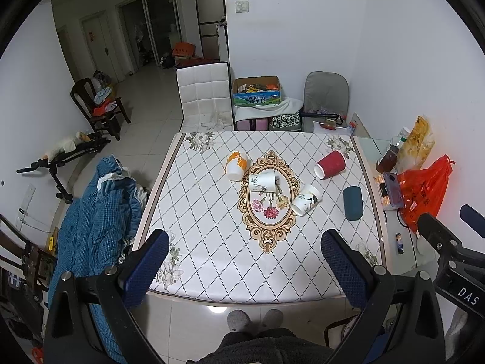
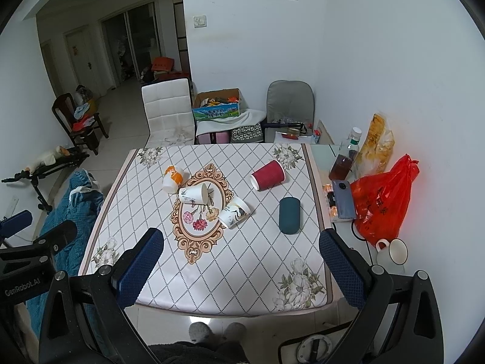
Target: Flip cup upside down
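Several cups lie on their sides on the patterned table point(image 1: 212, 242): an orange-and-white cup point(image 1: 235, 165), a white printed cup point(image 1: 262, 181), a second white printed cup point(image 1: 305, 200), a red cup point(image 1: 331, 164) and a dark teal cup point(image 1: 353, 202). The right wrist view shows the same cups: orange-and-white point(image 2: 172, 179), white point(image 2: 194, 194), second white point(image 2: 234, 212), red point(image 2: 268, 175), teal point(image 2: 289, 216). My left gripper point(image 1: 245, 264) is open and empty above the table's near edge. My right gripper point(image 2: 241, 262) is open and empty, also at the near edge.
A red plastic bag point(image 2: 383, 201), a phone point(image 2: 344, 198), bottles point(image 2: 345, 159) and a white mug point(image 2: 394, 250) crowd the side surface at right. A blue blanket point(image 1: 97, 212) hangs at the table's left. Chairs point(image 1: 203, 97) and a carton point(image 1: 257, 91) stand behind.
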Demonstrator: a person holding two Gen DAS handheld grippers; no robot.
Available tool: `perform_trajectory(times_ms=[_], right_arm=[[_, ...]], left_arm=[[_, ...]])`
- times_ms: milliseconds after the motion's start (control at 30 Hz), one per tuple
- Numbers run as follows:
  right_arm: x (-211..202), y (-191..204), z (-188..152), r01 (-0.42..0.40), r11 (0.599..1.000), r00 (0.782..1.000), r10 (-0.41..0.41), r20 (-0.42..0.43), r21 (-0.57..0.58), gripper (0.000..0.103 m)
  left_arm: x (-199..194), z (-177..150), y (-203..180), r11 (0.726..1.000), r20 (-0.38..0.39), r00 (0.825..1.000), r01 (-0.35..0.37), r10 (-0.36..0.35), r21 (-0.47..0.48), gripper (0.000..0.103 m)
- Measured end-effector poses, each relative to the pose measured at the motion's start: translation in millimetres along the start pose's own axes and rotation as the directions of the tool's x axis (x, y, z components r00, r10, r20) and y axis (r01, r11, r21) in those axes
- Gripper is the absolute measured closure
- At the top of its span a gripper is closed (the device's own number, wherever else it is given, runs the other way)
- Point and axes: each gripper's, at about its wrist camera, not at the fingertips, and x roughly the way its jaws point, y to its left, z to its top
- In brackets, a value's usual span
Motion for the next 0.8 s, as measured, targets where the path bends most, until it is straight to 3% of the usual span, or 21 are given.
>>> perform_trajectory(times_ms=[800], right_arm=[[0.2, -0.2, -0.3, -0.003, 1.000, 1.000, 0.003, 0.001, 0.000, 0.000]], left_arm=[[-7.6, 6.3, -8.1, 1.000, 0.005, 1.000, 0.004, -0.004, -0.004, 0.000]])
